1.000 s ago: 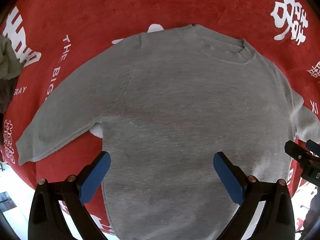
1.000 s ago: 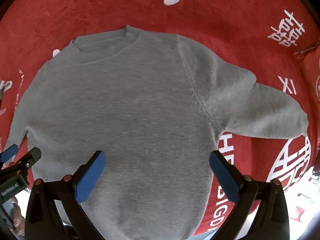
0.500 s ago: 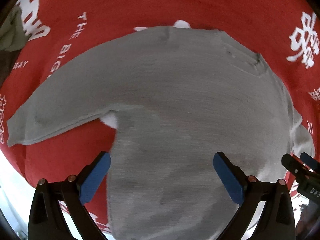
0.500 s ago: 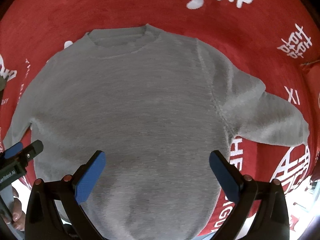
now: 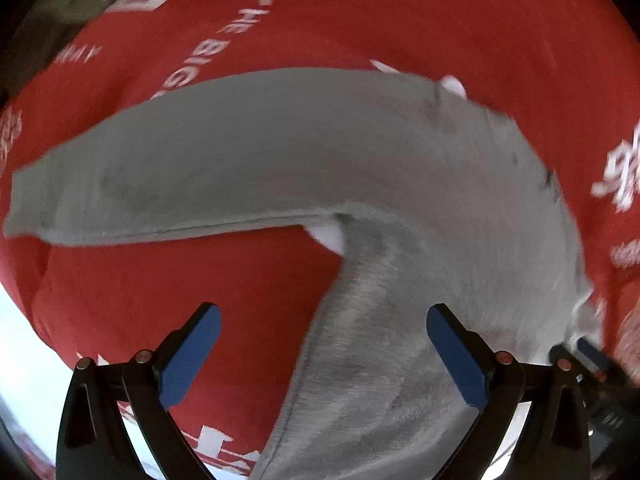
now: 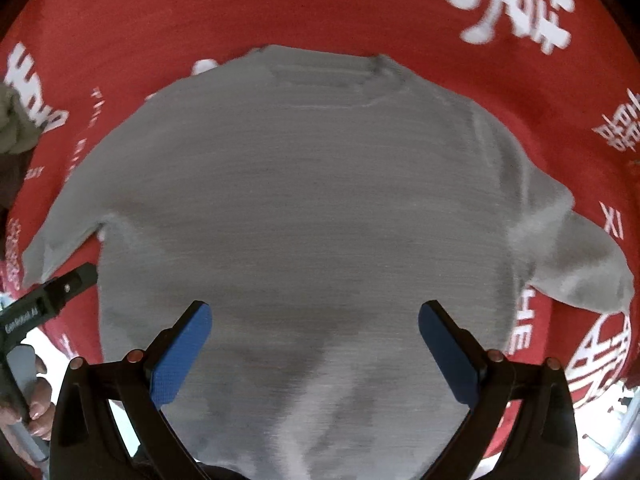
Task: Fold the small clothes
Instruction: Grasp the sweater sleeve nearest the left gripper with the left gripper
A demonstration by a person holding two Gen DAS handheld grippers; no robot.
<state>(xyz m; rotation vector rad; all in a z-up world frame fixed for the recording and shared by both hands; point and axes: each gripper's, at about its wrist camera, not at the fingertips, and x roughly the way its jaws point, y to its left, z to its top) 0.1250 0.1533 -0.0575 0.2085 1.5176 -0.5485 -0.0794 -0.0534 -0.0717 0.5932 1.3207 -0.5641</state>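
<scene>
With both my left gripper [image 5: 322, 354] and right gripper [image 6: 314, 350] spread wide and holding nothing, the grey sweater [image 6: 296, 216] lies flat, unfolded, mid red printed cloth [image 6: 120, 32], hem at its near edge, left sleeve [image 5: 192, 164] likely my first fold.

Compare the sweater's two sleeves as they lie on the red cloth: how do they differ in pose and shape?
The left sleeve lies straight and flat, running out to a squared cuff, while the right sleeve is bunched and creased, ending in a rounded lump. The left gripper hangs close to the left sleeve's cuff; the open right gripper is over the sweater's body, away from the right sleeve. Both are plain grey knit.
</scene>
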